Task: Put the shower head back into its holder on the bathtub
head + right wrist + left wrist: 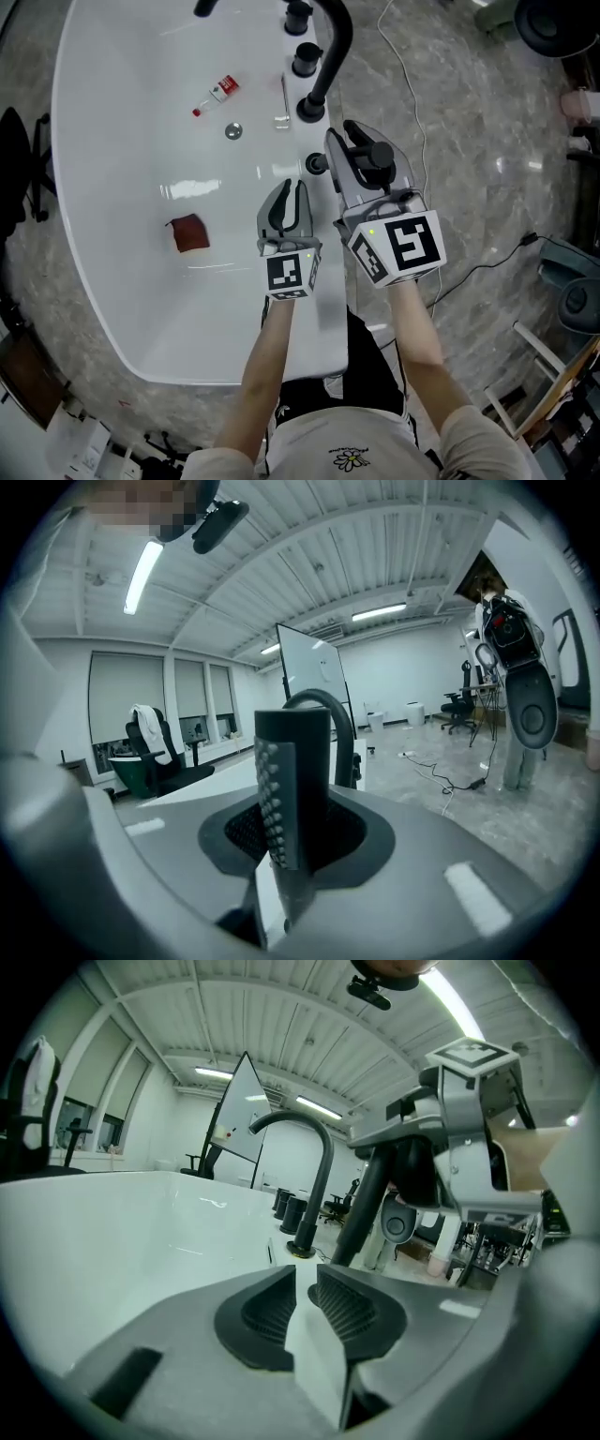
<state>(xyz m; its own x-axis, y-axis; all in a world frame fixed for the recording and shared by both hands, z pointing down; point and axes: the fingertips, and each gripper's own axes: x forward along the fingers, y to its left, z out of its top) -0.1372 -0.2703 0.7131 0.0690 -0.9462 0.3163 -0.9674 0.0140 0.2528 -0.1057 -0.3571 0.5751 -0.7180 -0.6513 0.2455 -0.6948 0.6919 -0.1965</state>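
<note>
White enamel fills most of what I can see: the bathtub (103, 187) curves away to the left, with a black faucet (330, 56) arching over its far right rim. On that rim, a little nearer, sits the small dark ring of the holder (317, 164).

The right gripper (361, 141) has its jaws clamped firmly on the black shower head (379, 155), just right of the holder and apart from it. In the right gripper view the shower head (300, 761) stands upright between the pads, its studded spray face turned left. Held upright like that, I'd guess its lower end is meant to drop straight into the ring.

The left gripper (292, 192) hangs over the near rim, just beside the holder. Its jaws leave only a narrow slit, and the left gripper view shows nothing in it but white tub beyond. It looks to be waiting there to steady things if needed.

Down in the basin lie a small red-and-white bottle (217, 92), the drain (233, 131) and a reddish cloth (189, 232), all well clear of the work.

Seating is not yet done.
</note>
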